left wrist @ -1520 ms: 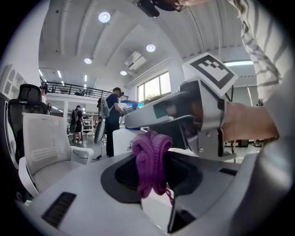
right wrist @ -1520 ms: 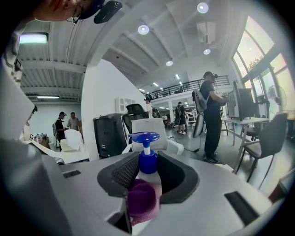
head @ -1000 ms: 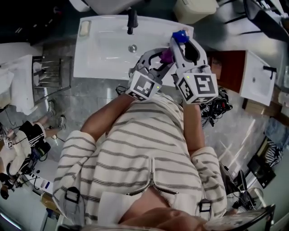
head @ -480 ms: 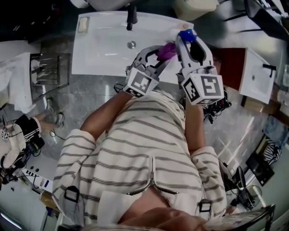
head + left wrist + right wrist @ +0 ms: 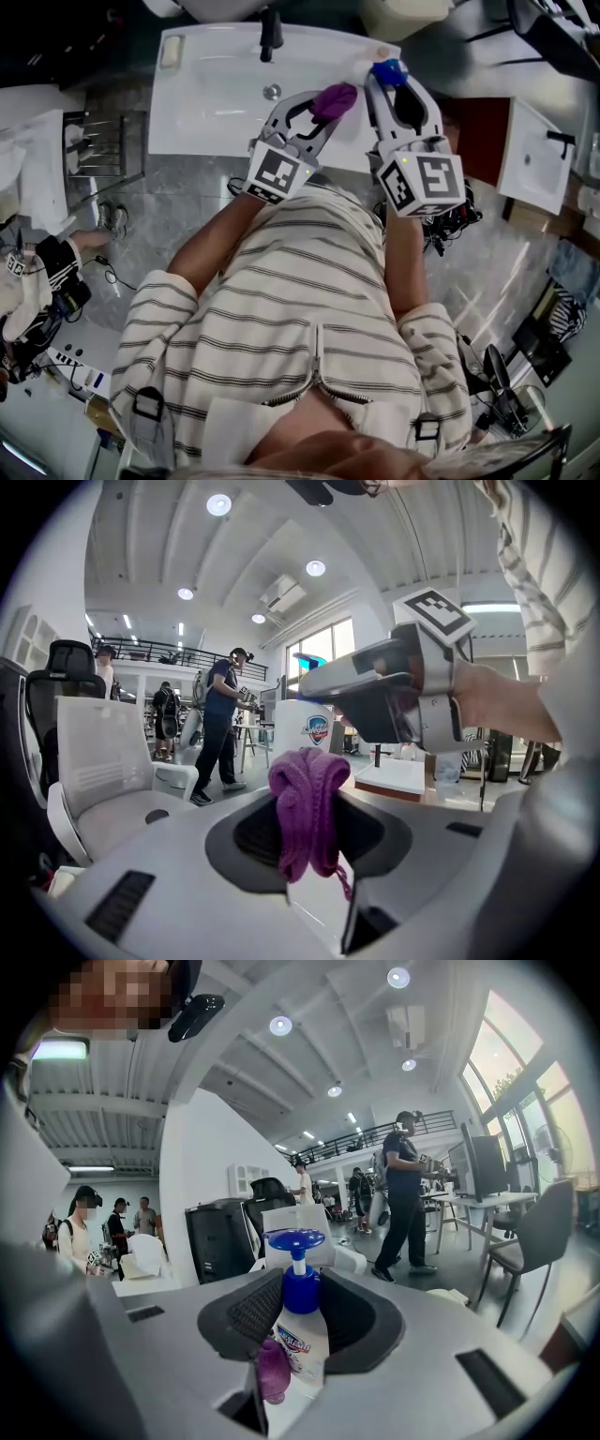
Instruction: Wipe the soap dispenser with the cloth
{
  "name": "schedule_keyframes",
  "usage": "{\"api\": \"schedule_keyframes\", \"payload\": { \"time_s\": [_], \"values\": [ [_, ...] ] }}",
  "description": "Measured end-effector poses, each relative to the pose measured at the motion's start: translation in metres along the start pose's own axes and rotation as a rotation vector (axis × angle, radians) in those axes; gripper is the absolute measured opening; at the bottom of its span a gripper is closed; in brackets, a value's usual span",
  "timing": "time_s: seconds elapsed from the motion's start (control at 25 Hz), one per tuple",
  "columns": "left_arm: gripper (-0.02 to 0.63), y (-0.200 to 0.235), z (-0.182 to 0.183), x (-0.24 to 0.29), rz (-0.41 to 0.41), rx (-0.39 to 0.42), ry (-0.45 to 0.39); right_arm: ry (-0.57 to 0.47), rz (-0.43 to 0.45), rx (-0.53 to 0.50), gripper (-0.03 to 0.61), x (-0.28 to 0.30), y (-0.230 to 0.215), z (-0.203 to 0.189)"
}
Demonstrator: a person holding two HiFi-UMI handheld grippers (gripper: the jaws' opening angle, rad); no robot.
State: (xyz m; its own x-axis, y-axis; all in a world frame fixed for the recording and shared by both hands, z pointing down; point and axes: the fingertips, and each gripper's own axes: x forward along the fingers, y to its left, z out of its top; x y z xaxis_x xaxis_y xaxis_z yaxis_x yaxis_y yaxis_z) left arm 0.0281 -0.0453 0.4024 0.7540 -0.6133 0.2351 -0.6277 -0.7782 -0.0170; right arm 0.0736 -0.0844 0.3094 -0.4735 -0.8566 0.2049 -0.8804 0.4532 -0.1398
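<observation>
The soap dispenser, a white labelled bottle with a blue pump top, stands upright, clamped between the right gripper's jaws. The purple knitted cloth, bunched and drooping, is pinched in the left gripper, just beside the bottle's lower part.

Cloth left of soap dispenser, over sink.

Head view steeply down onto the sink, gripper views close along their jaws, facing level into the room, cloth in all three.
</observation>
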Motion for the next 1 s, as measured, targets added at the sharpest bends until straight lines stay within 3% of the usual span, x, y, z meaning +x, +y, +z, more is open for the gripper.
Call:
{"api": "schedule_keyframes", "payload": {
  "time_s": [0.52,1.0],
  "values": [
    [0.129,0.014,0.038,-0.016,0.030,-0.019,-0.067,-0.004,0.041,-0.018,0.133,-0.002,0.002,0.002],
    [0.127,0.034,0.055,-0.021,-0.074,0.019,-0.073,-0.002,0.123,-0.075,0.133,-0.009,0.014,-0.001]
  ]
}}
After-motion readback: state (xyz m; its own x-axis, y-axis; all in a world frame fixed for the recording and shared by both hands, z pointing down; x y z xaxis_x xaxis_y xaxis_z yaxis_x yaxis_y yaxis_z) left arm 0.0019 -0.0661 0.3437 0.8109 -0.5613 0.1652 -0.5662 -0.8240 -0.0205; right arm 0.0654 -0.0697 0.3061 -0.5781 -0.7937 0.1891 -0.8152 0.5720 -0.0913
